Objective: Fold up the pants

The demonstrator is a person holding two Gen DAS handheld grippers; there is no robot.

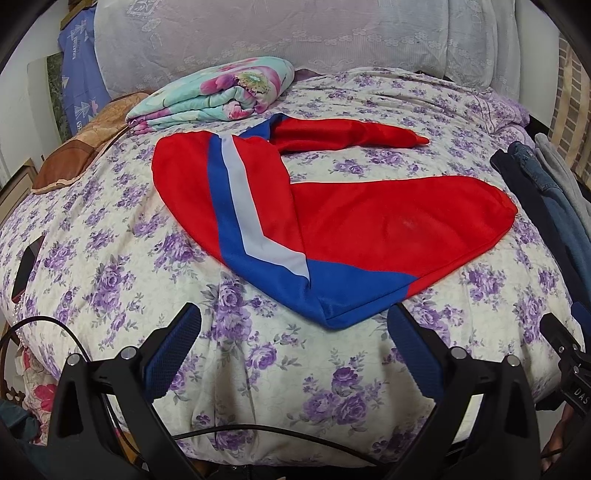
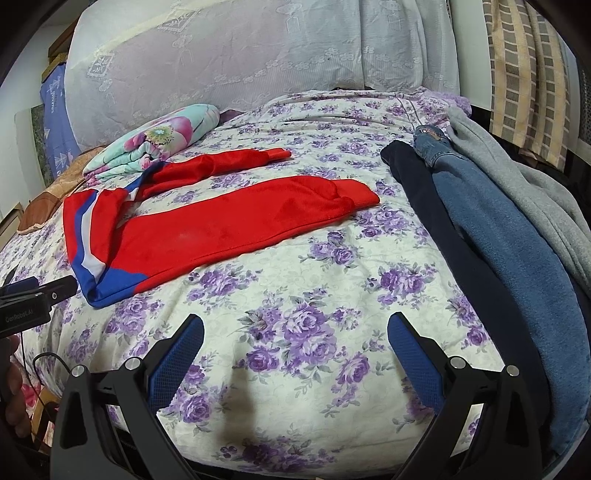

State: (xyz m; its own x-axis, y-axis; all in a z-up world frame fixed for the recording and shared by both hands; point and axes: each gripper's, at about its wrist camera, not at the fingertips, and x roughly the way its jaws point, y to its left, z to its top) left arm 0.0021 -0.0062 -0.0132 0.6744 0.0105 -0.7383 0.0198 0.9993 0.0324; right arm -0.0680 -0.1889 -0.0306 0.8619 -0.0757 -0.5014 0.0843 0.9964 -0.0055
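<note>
Red pants (image 1: 369,225) with a blue and white side stripe lie spread on the flowered bedspread (image 1: 110,258), legs apart in a V, waist toward me. My left gripper (image 1: 293,325) is open and empty, just in front of the blue waist corner. The pants also show in the right wrist view (image 2: 221,229), at the left. My right gripper (image 2: 295,328) is open and empty over bare bedspread (image 2: 295,295), to the right of the waist. The left gripper's body (image 2: 33,299) shows at the left edge of the right wrist view.
A folded flowered quilt (image 1: 221,92) and a brown cushion (image 1: 81,151) lie at the back left. A pile of dark, denim and grey clothes (image 2: 491,229) lies along the bed's right side. A white lace-covered headboard (image 1: 277,33) stands behind. A black cable (image 1: 258,432) runs near the front edge.
</note>
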